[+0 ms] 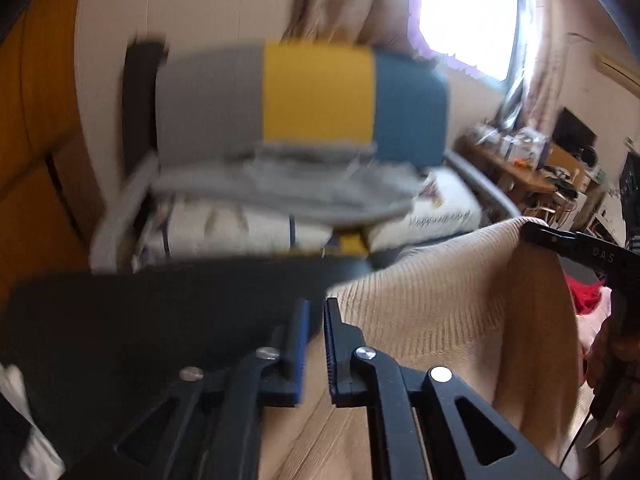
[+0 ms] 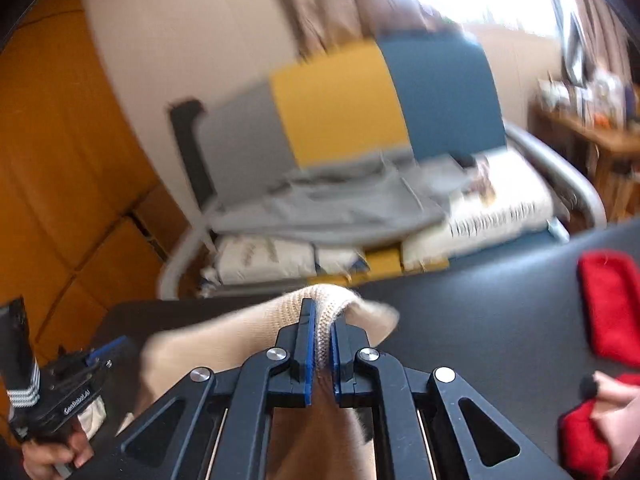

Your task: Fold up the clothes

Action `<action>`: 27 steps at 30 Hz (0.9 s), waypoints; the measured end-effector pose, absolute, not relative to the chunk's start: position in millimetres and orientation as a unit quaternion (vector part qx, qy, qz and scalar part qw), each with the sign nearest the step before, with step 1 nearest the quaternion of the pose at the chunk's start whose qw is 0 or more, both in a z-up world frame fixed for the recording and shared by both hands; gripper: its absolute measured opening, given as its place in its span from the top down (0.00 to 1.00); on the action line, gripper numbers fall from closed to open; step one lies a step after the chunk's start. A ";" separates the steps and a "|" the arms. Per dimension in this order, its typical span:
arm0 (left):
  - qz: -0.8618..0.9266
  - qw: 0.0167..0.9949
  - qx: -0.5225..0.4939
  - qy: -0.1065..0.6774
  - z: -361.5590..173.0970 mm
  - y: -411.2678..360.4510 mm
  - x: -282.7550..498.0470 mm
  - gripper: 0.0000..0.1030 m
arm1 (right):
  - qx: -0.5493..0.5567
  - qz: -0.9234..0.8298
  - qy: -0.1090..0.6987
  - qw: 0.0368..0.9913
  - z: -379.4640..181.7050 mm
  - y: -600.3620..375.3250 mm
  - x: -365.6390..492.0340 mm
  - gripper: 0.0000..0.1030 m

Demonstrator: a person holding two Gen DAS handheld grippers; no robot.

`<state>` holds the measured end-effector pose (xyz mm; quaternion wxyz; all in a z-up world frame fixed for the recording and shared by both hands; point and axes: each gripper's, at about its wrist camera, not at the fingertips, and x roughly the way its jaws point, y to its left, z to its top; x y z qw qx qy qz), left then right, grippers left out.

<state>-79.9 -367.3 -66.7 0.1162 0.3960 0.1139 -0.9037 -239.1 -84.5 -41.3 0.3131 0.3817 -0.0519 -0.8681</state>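
Note:
A beige ribbed knit sweater (image 1: 452, 320) is lifted over the dark table (image 1: 120, 320). My right gripper (image 2: 319, 334) is shut on a fold of the sweater (image 2: 240, 344), with knit bulging out between its blue pads. It also shows in the left wrist view (image 1: 560, 240) at the sweater's upper right edge. My left gripper (image 1: 316, 344) has its jaws nearly together with a narrow gap, and the sweater hangs behind and to the right of them; no cloth shows between the pads. It shows in the right wrist view (image 2: 88, 364) at the far left, beside the sweater.
A red garment (image 2: 612, 304) lies on the dark table (image 2: 480, 312) at the right. Behind the table stands a grey, yellow and blue sofa (image 1: 312, 96) with grey cloth (image 1: 288, 188) and white pillows. A cluttered wooden desk (image 1: 540, 160) is far right.

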 end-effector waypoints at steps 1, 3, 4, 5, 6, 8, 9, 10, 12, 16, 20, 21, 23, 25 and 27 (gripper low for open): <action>-0.896 0.122 0.409 0.123 -76.7 -374.4 -81.2 0.91 | 0.398 -0.864 -0.052 0.303 -52.4 -84.7 -248.8 0.90; -0.892 0.120 0.411 0.146 -87.7 -385.0 -69.6 0.91 | 0.411 -0.857 -0.062 0.306 -64.2 -73.2 -252.5 0.87; -0.890 0.120 0.410 0.160 -91.5 -390.8 -59.7 0.91 | 0.413 -0.854 -0.066 0.309 -68.2 -65.0 -250.8 0.83; -0.889 0.122 0.406 0.173 -93.8 -396.4 -46.6 0.91 | 0.413 -0.850 -0.074 0.318 -70.1 -53.9 -244.6 0.69; -0.890 0.120 0.399 0.186 -95.5 -400.5 -31.7 0.91 | 0.411 -0.845 -0.087 0.331 -71.3 -40.6 -235.7 0.50; -0.892 0.115 0.383 0.210 -94.6 -406.0 3.1 0.91 | 0.412 -0.836 -0.105 0.348 -76.2 -12.5 -212.7 0.31; -0.893 0.113 0.375 0.221 -93.9 -405.7 20.7 0.91 | 0.414 -0.831 -0.111 0.354 -79.7 2.2 -199.0 0.30; -0.893 0.108 0.370 0.231 -94.6 -402.7 38.5 0.89 | 0.417 -0.827 -0.116 0.360 -83.2 16.9 -185.3 0.30; -0.894 0.095 0.363 0.244 -99.0 -393.5 72.4 0.88 | 0.429 -0.816 -0.125 0.365 -92.2 45.9 -154.0 0.29; -0.888 0.076 0.373 0.259 -123.9 -365.8 130.5 0.88 | 0.454 -0.805 -0.126 0.361 -114.9 87.6 -86.8 0.29; -0.880 0.066 0.374 0.284 -146.3 -341.8 165.1 0.84 | 0.451 -0.803 -0.135 0.365 -128.8 113.0 -21.7 0.22; -0.880 0.067 0.373 0.286 -150.8 -336.3 170.7 0.83 | 0.449 -0.804 -0.135 0.366 -131.7 118.7 -5.7 0.17; -0.874 0.059 0.373 0.305 -162.0 -328.2 178.0 0.82 | 0.429 -0.824 -0.090 0.359 -128.6 113.4 20.1 0.08; -0.871 0.065 0.378 0.307 -171.6 -322.0 179.1 0.82 | 0.410 -0.842 -0.012 0.351 -133.0 93.6 37.4 0.06; -0.867 0.069 0.378 0.318 -177.0 -321.2 177.4 0.81 | 0.390 -0.854 0.066 0.339 -137.8 73.8 54.0 0.06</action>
